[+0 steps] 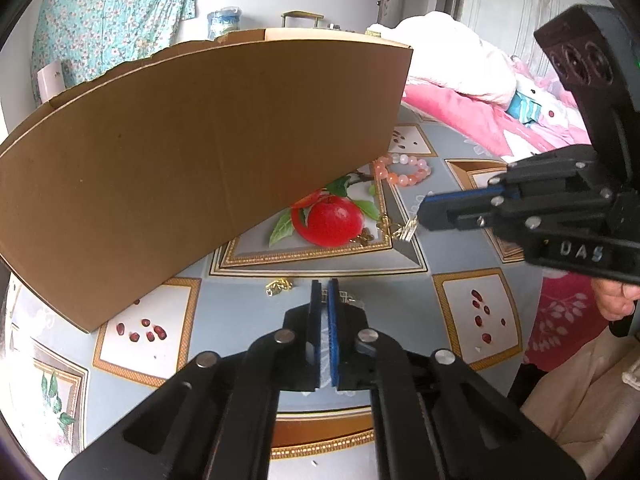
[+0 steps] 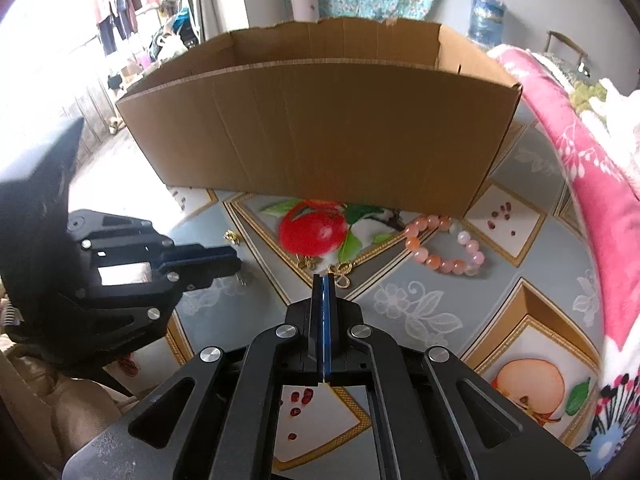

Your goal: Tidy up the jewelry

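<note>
- Progress looks early: the cardboard box [image 2: 320, 132] stands on the tabletop [image 2: 420, 312] at 12 o'clock from both claws. Its floor is hidden, so I cannot tell whether anything is stored in it.
- The right claw [image 2: 324, 280] is closed, and a gold piece [image 2: 341, 276] sits right at its tips. In the left wrist view the piece seems to dangle from them, so I judge it pinched and clear of the cloth.
- The left claw [image 1: 325, 292] is closed too, with a small silver piece [image 1: 349, 300] at its tips, apparently gripped.
- Neither piece is over the box, so both carries remain.
- Left on the tabletop is a pink bead bracelet [image 2: 444, 248], at 2 o'clock from the right claw and just beside the box's near wall.
- A gold trinket [image 1: 278, 286] lies at 9 o'clock from the left claw.
- Another gold trinket [image 2: 306, 262] lies by the printed apple [image 2: 312, 232], at about its 6 o'clock.
</note>
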`<state>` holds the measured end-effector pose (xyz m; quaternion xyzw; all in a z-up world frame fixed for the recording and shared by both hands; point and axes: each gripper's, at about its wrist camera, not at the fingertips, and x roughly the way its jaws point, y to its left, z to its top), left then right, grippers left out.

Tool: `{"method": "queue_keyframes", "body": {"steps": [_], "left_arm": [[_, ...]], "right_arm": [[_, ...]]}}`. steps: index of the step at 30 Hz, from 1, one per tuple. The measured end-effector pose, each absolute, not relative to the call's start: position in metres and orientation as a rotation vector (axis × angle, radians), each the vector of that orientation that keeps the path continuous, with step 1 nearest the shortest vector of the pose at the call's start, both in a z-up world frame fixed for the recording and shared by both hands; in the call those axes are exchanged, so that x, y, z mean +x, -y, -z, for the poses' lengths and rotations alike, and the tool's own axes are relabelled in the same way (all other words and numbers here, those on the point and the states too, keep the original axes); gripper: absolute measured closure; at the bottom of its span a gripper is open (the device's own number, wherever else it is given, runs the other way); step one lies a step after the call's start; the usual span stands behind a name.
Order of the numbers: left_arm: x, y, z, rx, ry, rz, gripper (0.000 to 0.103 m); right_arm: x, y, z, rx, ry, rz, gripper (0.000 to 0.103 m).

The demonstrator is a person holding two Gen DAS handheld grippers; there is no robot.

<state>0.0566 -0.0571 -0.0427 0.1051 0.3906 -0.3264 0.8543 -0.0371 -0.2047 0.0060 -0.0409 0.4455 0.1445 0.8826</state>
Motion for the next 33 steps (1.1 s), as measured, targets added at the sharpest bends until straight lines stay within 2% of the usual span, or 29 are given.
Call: {"method": "queue_keyframes", "body": {"steps": [12, 13, 14, 16, 33], "left_arm": [[0.053, 0.047, 0.034, 0.153, -0.84, 0.722, 0.102], [0.054, 0.048, 0.035, 0.146, -0.858, 0.729, 0.098], [0.055, 0.048, 0.036, 0.145, -0.868, 0.725, 0.087], [0.055, 0.051, 0.038, 0.153, -0.873, 0.71, 0.073], [0.05, 0.077, 0.043, 0.337, -0.829, 0.647, 0.074]], "right_arm": [[-0.046, 0.22, -0.035, -0.017, -0.887, -0.315, 0.103], [-0.046, 0.22, -0.034, -0.013, -0.892, -0.317, 0.103], [-0.046, 0.22, -0.033, -0.012, -0.897, -0.318, 0.103], [-0.046, 0.213, -0.025, -0.01, -0.901, -0.322, 0.103], [-0.045, 0.212, -0.02, 0.016, -0.888, -0.338, 0.103]]}}
